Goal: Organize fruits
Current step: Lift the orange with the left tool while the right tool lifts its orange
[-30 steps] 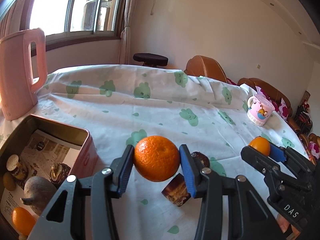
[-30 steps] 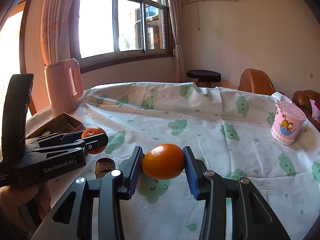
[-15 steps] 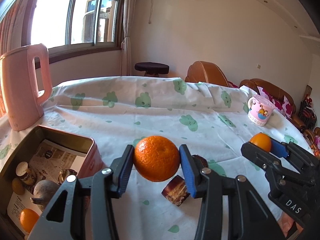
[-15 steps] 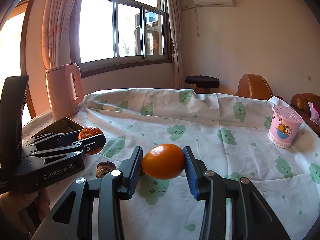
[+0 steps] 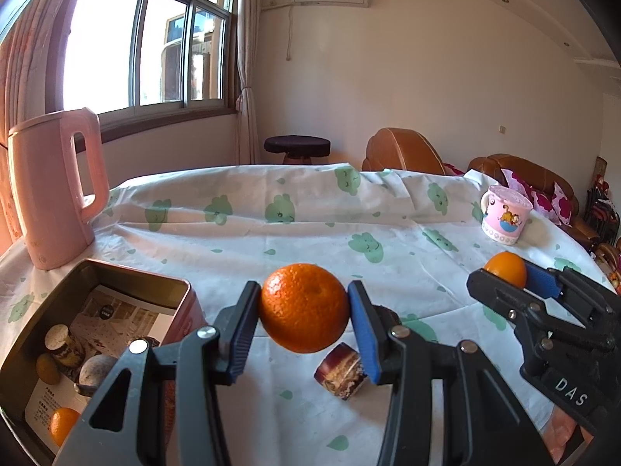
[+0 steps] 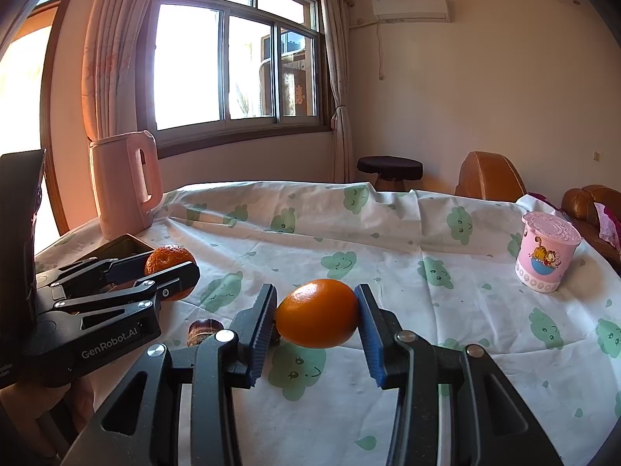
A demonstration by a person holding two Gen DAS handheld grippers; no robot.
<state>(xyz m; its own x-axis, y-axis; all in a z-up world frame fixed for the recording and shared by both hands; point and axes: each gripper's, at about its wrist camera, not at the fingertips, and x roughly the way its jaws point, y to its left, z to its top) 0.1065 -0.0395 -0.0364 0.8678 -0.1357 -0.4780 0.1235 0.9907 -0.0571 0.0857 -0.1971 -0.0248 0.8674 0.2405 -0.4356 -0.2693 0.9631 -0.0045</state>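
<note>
1. Left gripper is pinching a bumpy tangerine in the air, just right of the open tin.
2. Right gripper squeezes a smooth orange above the tablecloth.

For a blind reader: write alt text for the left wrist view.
The left gripper holds an orange above a cloth-covered table. At lower left an open tin holds more fruit; a brown piece lies on the cloth below the orange. At right, the right gripper holds a second orange, near a pink cup.
</note>
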